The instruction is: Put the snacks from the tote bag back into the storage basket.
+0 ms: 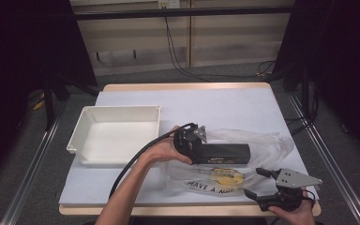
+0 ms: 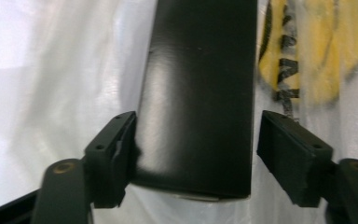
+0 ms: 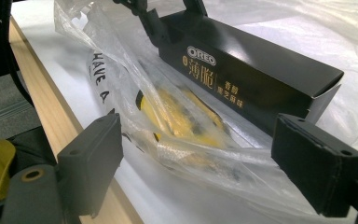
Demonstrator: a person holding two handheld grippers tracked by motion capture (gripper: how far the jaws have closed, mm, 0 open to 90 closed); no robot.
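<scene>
A long black Oreo box (image 1: 229, 153) lies flat on a clear plastic bag (image 1: 262, 139) printed with a yellow face and black letters. My left gripper (image 1: 204, 151) straddles the box's near end. In the left gripper view the box (image 2: 200, 70) sits between the jaws of that gripper (image 2: 198, 121): one pad rests against its side and the other stands off with a visible gap. My right gripper (image 1: 254, 182) is open near the table's front right corner. In the right gripper view its jaws (image 3: 200, 126) flank a fold of the bag (image 3: 177, 116), with the box (image 3: 251, 70) farther off.
An empty white tray (image 1: 82, 129) stands to the left on the pale table cover (image 1: 215, 103). The wooden front edge of the table (image 3: 42, 93) runs just beside the right gripper. A black cable trails from the left gripper along the forearm.
</scene>
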